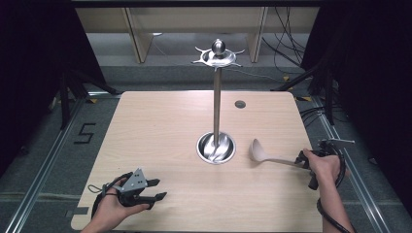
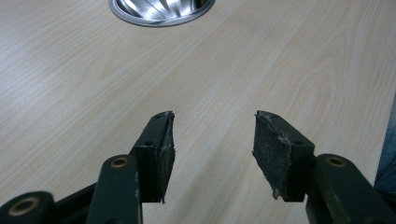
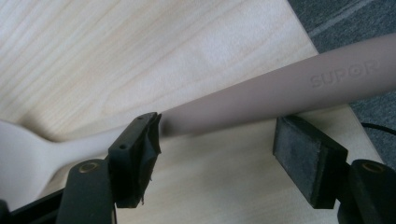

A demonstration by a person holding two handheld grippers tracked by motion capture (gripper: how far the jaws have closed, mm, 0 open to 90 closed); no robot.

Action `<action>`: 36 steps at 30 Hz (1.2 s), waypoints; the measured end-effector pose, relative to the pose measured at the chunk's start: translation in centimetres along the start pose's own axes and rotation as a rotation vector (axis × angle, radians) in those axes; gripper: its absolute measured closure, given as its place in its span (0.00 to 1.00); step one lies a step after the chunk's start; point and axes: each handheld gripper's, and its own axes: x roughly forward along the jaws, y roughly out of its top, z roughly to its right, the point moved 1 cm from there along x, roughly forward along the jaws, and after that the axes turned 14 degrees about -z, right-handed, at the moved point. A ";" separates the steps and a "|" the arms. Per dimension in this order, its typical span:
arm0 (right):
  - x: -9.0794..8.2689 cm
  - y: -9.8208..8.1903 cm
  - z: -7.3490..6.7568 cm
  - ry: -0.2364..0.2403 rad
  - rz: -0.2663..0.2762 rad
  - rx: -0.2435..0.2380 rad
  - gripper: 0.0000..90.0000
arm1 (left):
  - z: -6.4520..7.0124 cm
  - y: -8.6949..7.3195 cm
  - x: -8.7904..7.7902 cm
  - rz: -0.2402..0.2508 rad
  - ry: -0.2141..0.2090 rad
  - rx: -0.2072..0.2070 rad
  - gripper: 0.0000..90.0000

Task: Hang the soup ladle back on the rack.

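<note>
From the high view, the left gripper (image 1: 154,190) rests near the front left corner of the wooden table (image 1: 160,131), its jaws spread apart with nothing between them. The right gripper (image 1: 302,160) sits at the table's right edge, at the handle end of a pale ladle (image 1: 265,155) whose bowl lies just right of the steel stand (image 1: 216,102), a pole rising from a shiny round base dish to a hooked top. A "5" (image 1: 85,132) is marked on the floor at left. In the left gripper view, the jaws stand wide open over bare wood, the stand's base (image 2: 161,10) ahead. In the right gripper view, the jaws are parted, the ladle's handle (image 3: 280,93), embossed "SUPOR", crossing between them and touching the left pad (image 3: 150,140).
</note>
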 end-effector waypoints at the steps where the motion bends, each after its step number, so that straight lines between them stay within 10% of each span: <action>1: 0.0 0.2 -0.1 0.007 -0.002 0.005 0.36 | 0.0 0.0 0.0 -0.001 -0.001 0.000 0.52; 20: -0.1 3.1 -1.6 -0.011 0.007 0.072 0.36 | 0.1 -0.1 0.0 -0.025 0.001 -0.005 0.53; 36: 0.4 4.5 -3.2 -0.115 0.012 0.060 0.36 | 0.1 -0.1 0.0 -0.027 0.000 -0.006 0.53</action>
